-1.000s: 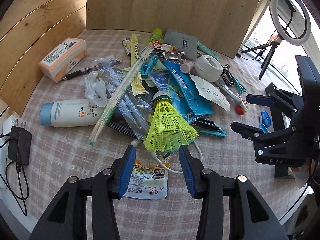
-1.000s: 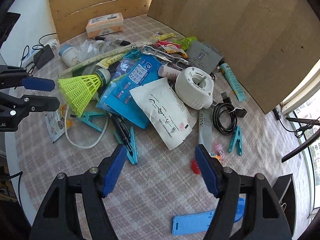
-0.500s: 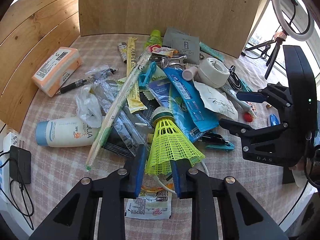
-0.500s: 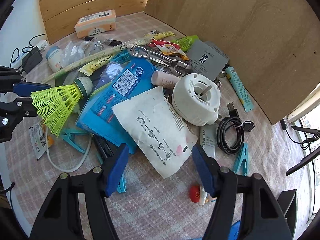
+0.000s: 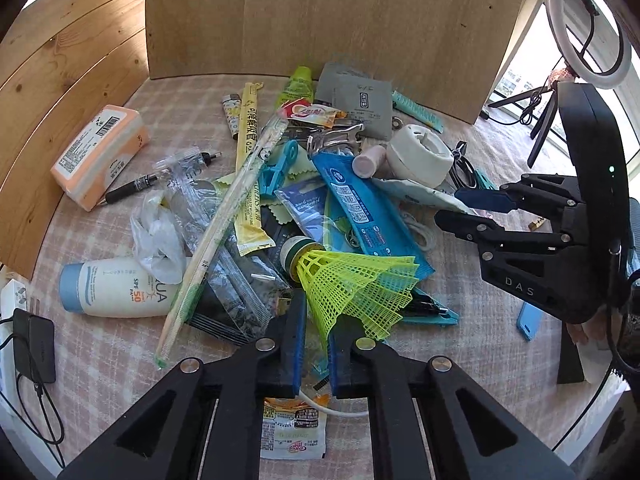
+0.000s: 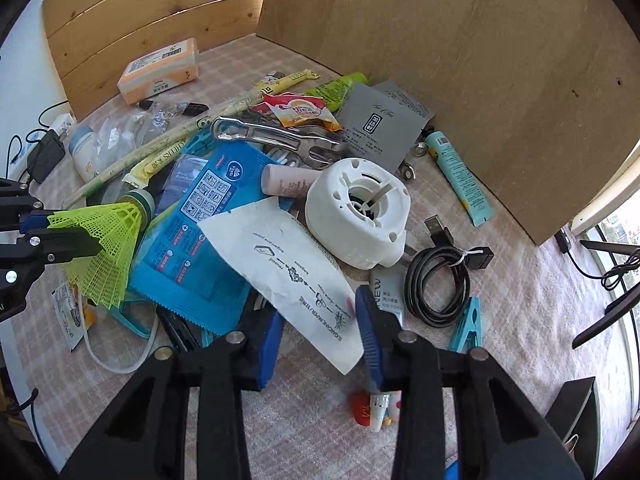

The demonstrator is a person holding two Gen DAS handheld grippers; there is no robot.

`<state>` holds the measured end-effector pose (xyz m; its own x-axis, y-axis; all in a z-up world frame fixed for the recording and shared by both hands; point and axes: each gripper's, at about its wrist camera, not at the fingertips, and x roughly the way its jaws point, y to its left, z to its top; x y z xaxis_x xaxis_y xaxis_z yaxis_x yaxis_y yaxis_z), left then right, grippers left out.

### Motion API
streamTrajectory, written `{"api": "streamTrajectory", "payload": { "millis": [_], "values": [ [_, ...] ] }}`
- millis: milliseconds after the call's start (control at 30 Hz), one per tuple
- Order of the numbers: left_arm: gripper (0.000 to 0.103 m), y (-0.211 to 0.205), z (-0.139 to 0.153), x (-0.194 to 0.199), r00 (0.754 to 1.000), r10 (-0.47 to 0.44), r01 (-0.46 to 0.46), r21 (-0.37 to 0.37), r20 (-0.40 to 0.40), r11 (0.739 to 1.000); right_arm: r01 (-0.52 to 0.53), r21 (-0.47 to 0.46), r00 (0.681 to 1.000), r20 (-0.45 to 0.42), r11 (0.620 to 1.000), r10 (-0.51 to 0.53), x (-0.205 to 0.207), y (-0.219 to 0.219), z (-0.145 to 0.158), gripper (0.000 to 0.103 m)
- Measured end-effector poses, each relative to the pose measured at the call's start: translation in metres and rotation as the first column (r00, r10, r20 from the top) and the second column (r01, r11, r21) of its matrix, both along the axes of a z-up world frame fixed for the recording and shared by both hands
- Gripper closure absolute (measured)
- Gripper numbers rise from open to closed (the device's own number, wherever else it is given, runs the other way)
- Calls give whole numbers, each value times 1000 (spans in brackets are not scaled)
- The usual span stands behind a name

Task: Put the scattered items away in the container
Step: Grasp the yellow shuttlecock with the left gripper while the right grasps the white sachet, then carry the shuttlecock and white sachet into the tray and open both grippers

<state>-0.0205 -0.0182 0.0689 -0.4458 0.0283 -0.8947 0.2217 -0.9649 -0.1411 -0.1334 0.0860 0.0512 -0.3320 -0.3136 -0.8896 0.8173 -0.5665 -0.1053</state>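
We work over a checked tablecloth point(image 6: 520, 280) heaped with clutter, wooden boards point(image 5: 320, 16) standing behind it; no container shows in either view, so we cannot say where the items must go.

In the heap lie a white round plastic housing point(image 6: 360, 216), a blue wipes packet point(image 6: 200, 232) and a white paper sachet point(image 6: 296, 272) on top of it.

Half a second ago the yellow-green shuttlecock point(image 5: 352, 284) still rested on the heap; now our left gripper point(image 5: 316, 344) is clenched on the edge of its mesh skirt and it hangs raised and tilted, cork end toward the pile. We judge the first pick made, and it next needs carrying to the container.

Our right gripper point(image 6: 320, 336) has come down and narrowed since a second ago. Its jaws now straddle the near corner of the sachet without pressing it, so it is still released, seemingly about to grasp.
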Motion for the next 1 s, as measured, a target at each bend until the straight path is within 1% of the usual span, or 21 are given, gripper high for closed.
{"api": "streamTrajectory", "payload": {
  "millis": [33,100,167,267,467,633,767,900,1000],
  "values": [
    [102,-2,-1,0,1000,9,-9,7,1,1000,5,-7,1000,2,1000,-5,0,0,0,80],
    [102,-7,-2,1,1000,28,-28,31,0,999,10,-17,1000,11,1000,-10,1,1,3,86],
    [102,-10,0,3,999,44,-44,38,-7,998,13,-30,1000,24,999,-13,3,4,7,95],
    [102,-11,3,7,998,54,-53,33,-20,998,17,-49,999,39,999,-15,6,9,14,97],
    [102,-6,18,16,998,46,-45,34,-47,998,71,-112,993,99,991,-60,11,27,29,97],
    [102,12,38,18,996,13,-10,29,-87,1000,125,-139,989,101,982,-111,16,51,47,97],
    [102,36,53,12,992,-34,39,39,-123,998,194,-173,979,98,966,-179,16,84,66,97],
    [102,71,63,1,983,-109,118,53,-148,992,294,-186,955,95,938,-280,13,128,80,97],
    [102,104,69,-12,971,-176,188,64,-162,980,370,-181,929,79,911,-361,11,166,87,97]
  ]
}}
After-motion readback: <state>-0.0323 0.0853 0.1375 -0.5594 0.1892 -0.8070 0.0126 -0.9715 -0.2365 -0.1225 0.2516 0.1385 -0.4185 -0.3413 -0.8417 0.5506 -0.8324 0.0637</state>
